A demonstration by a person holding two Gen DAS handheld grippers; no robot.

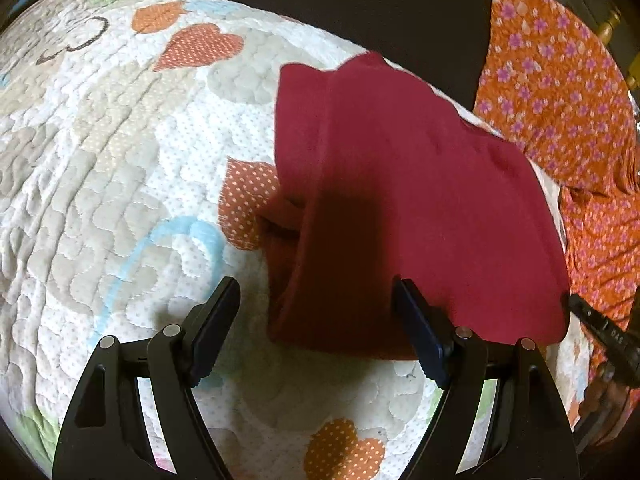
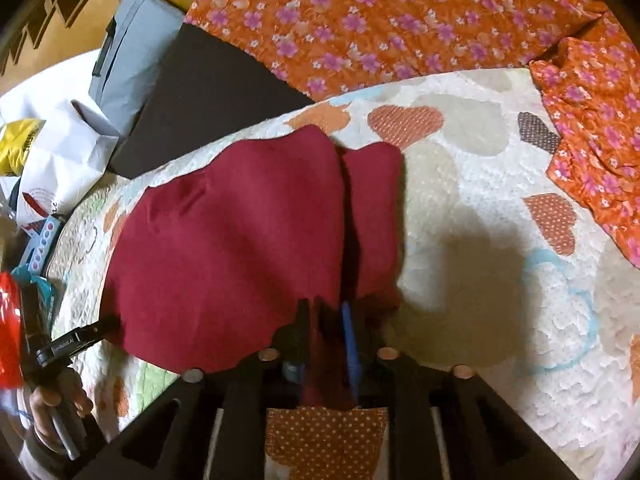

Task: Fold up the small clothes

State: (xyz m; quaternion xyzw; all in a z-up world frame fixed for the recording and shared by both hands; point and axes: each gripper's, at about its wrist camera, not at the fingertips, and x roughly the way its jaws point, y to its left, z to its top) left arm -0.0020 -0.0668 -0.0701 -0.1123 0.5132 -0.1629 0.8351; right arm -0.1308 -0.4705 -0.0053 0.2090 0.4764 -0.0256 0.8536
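A dark red small garment lies partly folded on a quilted bedspread. My left gripper is open, its fingers straddling the garment's near left corner just above the quilt. In the right wrist view the red garment lies ahead and to the left. My right gripper is shut on a fold of the garment's near edge and holds it. The left gripper's tip shows in the right wrist view at the garment's left edge.
An orange floral cloth covers the bed beyond the quilt, with another piece at right. A black slab, a grey bag and white paper bags sit at far left.
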